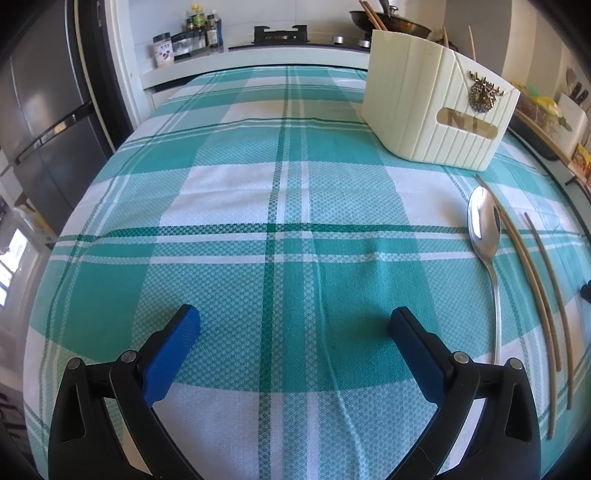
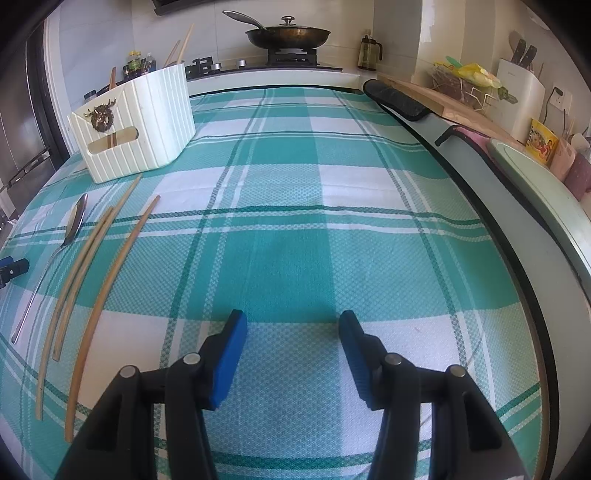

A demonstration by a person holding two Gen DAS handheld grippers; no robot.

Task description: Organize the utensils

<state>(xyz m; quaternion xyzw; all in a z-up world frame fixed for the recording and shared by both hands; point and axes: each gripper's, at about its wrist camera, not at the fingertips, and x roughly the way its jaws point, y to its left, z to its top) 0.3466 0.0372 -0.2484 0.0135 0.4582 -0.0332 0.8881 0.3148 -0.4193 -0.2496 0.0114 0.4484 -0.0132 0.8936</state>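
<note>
Chopsticks [image 2: 110, 273] and a steel spoon [image 1: 484, 232] are lying loose on the teal-and-white checked tablecloth [image 1: 280, 206], side by side and running roughly parallel, with the spoon on the outer side towards the left gripper. Three sticks are showing in the right wrist view: two are sitting close together just beside the spoon, and a third is resting a little apart from them. The spoon is lying bowl-up, its bowl pointing towards the cream ribbed utensil holder [image 1: 436, 110], its handle trailing back towards the cameras. The holder is standing upright on the cloth just beyond the tips of the loose utensils, a brass deer-head ornament [image 1: 484, 92] fixed above its slotted handle, and more chopsticks are poking up out of its top.

The left gripper [image 1: 295, 325] is hovering over bare cloth with its blue pads spread wide and nothing between them; the spoon handle is passing just beside its right finger, whether touching I cannot tell. The right gripper [image 2: 293, 325] is hanging over bare cloth too, its jaws standing partly apart and empty, well to the side of the chopsticks.

Behind the table, a lidded frying pan [image 2: 288, 35] is sitting on the hob.
</note>
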